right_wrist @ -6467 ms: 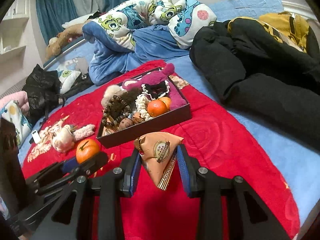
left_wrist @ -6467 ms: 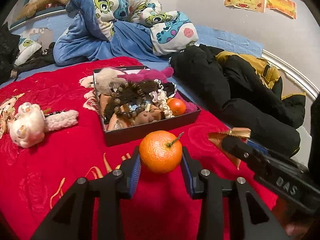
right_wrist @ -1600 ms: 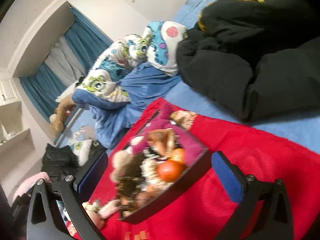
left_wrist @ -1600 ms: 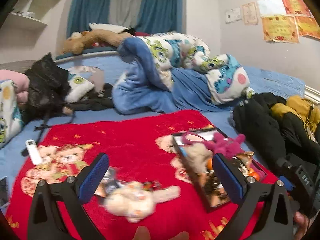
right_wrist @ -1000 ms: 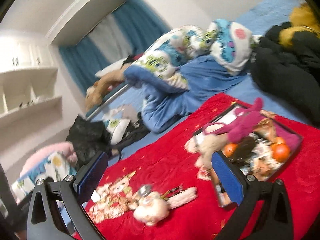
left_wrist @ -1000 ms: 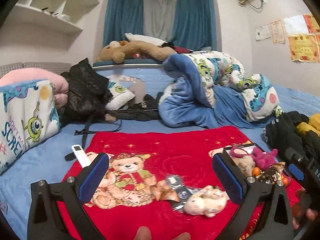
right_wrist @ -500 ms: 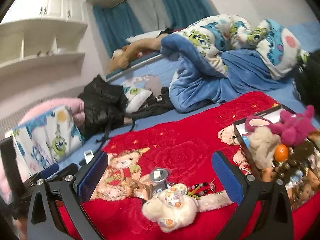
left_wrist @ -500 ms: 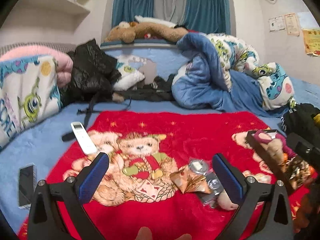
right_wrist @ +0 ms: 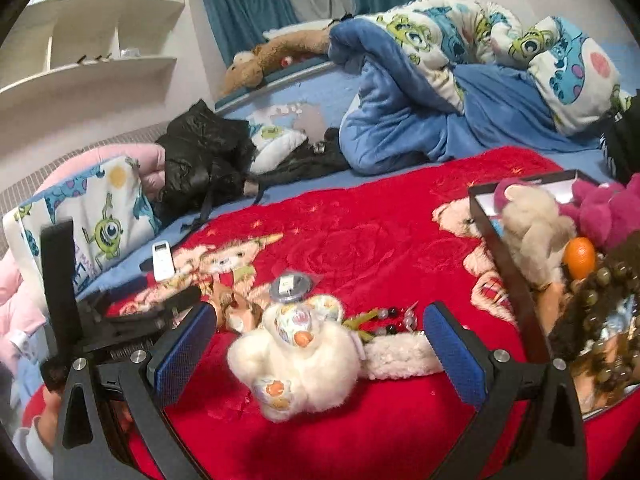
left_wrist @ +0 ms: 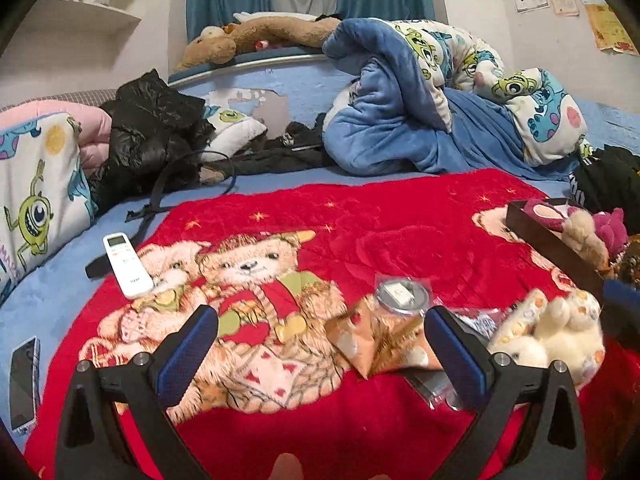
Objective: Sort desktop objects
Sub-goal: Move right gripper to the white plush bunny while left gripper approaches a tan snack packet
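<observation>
Left wrist view: left gripper [left_wrist: 320,344] low over the red blanket [left_wrist: 384,220], jaws spread wide, nothing between the blue pads. Tan triangular snack packet [left_wrist: 376,340] lying just inside the right pad, at about 1 o'clock from the midpoint of the jaws. Round clear container [left_wrist: 402,294] touching the packet's far edge. White plush toy [left_wrist: 552,332] at 3 o'clock, outside the right pad. Dark tray [left_wrist: 548,240] at 2 o'clock, full of soft toys. White remote [left_wrist: 127,264] at 10 o'clock on the blanket's edge; phone [left_wrist: 25,384] at 9 o'clock on the blue sheet.

Right wrist view: right gripper [right_wrist: 320,344] also gaping wide, empty, pads either side of the white plush toy [right_wrist: 296,356] without touching it. Beaded string [right_wrist: 384,316] just beyond the toy at 1 o'clock. Tray [right_wrist: 508,272] at 3 o'clock, holding an orange [right_wrist: 579,258], brown beads and plush toys. Left gripper [right_wrist: 132,320] visible at 9 o'clock.
</observation>
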`<state>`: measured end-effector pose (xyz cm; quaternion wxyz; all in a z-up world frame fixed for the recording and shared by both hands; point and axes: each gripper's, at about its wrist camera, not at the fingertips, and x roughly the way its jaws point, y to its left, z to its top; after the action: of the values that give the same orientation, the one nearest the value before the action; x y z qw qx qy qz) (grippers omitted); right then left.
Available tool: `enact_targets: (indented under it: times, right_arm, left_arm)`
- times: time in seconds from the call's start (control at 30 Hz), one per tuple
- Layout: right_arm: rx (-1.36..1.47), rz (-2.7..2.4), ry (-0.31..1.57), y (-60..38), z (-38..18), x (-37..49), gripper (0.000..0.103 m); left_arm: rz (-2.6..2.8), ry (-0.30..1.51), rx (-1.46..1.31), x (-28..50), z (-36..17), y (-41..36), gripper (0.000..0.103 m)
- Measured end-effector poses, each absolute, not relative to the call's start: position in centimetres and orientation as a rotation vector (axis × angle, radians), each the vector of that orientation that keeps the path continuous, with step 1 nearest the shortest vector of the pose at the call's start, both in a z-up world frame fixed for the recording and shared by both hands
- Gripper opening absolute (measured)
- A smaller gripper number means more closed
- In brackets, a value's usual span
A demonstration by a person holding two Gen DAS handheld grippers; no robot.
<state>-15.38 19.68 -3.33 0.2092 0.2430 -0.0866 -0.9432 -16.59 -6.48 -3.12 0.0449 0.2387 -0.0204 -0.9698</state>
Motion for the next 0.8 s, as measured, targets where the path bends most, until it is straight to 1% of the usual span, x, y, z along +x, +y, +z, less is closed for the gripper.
enact_targets:
  times: [0.1, 0.2, 0.5, 0.6, 0.67, 0.73, 0.8]
  right_arm:
    - [0.7, -2.601, -0.25, 19.3, -3.7, -15.9, 0.103]
    - [0.733, -2.596, -0.251, 18.9, -4.1, -16.4, 0.103]
    - [0.786, -2.577, -0.212, 17.9, -4.8, -16.9, 0.102]
    - [0.806, -2.579, -0.202, 17.7, -5.0, -17.1, 0.091]
    - [0.816, -2.576, -0.202, 17.7, -5.1, -17.2, 0.09]
    - [0.819, -2.58, -0.193, 17.6, -5.2, -17.2, 0.086]
    - [0.828, -2.586, -0.179, 17.4, -5.2, -17.2, 0.085]
  left_arm:
    - [-2.945, -0.076, 0.734, -17.6, -2.8, -6.8, 0.103]
    - [-2.941, -0.028, 0.76, -18.1, -3.2, -7.6, 0.103]
    - [-2.932, 0.073, 1.015, -21.6, -6.1, -8.6, 0.103]
    - [-2.919, 0.077, 1.042, -22.4, -6.6, -8.7, 0.103]
    - [-2.917, 0.098, 1.061, -22.7, -6.9, -8.9, 0.103]
    - [-2.91, 0.128, 1.101, -23.1, -7.4, -9.2, 0.103]
    - [-2.896, 0.155, 1.139, -23.4, -7.9, -9.4, 0.103]
